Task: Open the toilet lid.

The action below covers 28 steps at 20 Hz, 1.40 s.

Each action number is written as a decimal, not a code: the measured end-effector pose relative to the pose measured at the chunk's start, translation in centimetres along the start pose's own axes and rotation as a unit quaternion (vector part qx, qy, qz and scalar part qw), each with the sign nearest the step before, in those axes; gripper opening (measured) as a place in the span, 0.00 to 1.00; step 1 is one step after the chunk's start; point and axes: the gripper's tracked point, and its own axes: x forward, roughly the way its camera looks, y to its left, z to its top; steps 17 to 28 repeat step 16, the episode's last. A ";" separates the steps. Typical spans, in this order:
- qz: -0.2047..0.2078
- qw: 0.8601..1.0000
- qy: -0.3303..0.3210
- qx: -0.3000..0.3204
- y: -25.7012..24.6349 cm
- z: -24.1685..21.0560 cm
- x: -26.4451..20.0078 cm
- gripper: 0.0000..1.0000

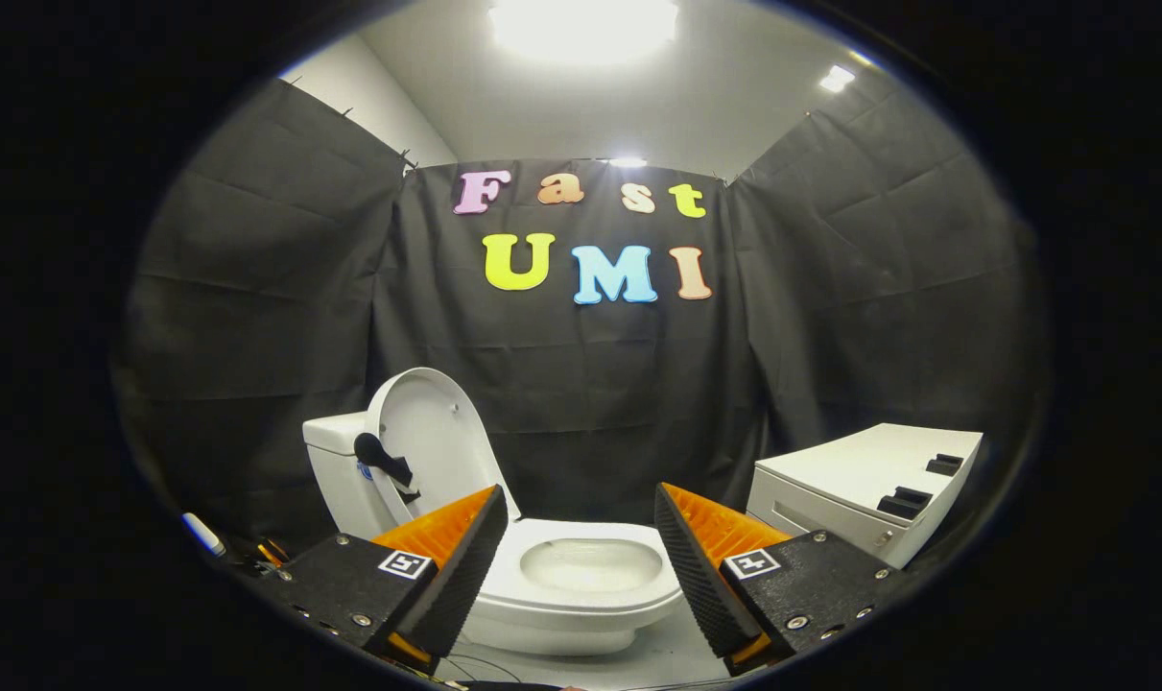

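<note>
Right now the gripper [576,566] is spread wide with nothing between its fingers [465,566], the ribbed black pads facing each other across a broad gap and the orange backs showing behind them. Just ahead, seen through that gap, sits the white toilet [561,600], its seat and bowl [590,564] lying between the two fingers and a little beyond their tips, not touched by either. The toilet lid [437,451] is already up: it stands nearly upright, leaning back against the tank [336,470], beyond and slightly to the left of the left finger. A black handle piece [384,461] is fixed on the lid's inner face. Off to the right, beyond the right finger and well apart from the toilet, stands a low white cabinet [868,485] with black pulls [905,501] on its side. Black cloth [830,317] hangs all round behind these things, and a bright ceiling light [585,24] glares overhead.
</note>
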 end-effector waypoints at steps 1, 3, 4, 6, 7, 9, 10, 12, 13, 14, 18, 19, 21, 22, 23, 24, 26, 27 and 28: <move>0.001 1.000 0.000 0.001 0.0 0.0 0.0 0.95; 0.001 1.000 -0.001 0.001 0.0 0.1 0.2 0.95; 0.001 1.000 -0.002 0.002 -0.1 0.2 0.1 0.95; 0.002 1.000 -0.004 0.004 0.0 0.3 0.1 0.95; 0.002 1.000 -0.004 0.003 0.1 0.3 0.1 0.95; 0.002 1.000 -0.004 0.003 0.0 0.3 0.1 0.95; 0.002 1.000 -0.004 0.003 0.0 0.3 0.1 0.95; 0.002 1.000 -0.003 0.002 0.0 0.2 0.0 0.95; 0.002 1.000 -0.003 0.001 0.0 0.2 0.0 0.95; 0.001 1.000 -0.003 0.001 0.0 0.2 -0.1 0.95; 0.001 1.000 -0.002 0.001 0.0 0.1 0.0 0.95; 0.001 1.000 -0.002 0.001 0.0 0.1 0.0 0.95; 0.001 1.000 -0.002 0.001 0.0 0.1 0.0 0.95; 0.001 1.000 -0.002 0.001 0.0 0.1 0.0 0.95; 0.001 1.000 -0.002 0.001 0.0 0.1 0.0 0.95; 0.001 1.000 -0.002 0.001 0.0 0.1 0.0 0.95; 0.001 1.000 -0.002 0.001 0.0 0.1 0.0 0.95; 0.001 1.000 -0.002 0.001 0.0 0.1 0.0 0.95; 0.001 1.000 -0.002 0.001 0.0 0.1 0.0 0.95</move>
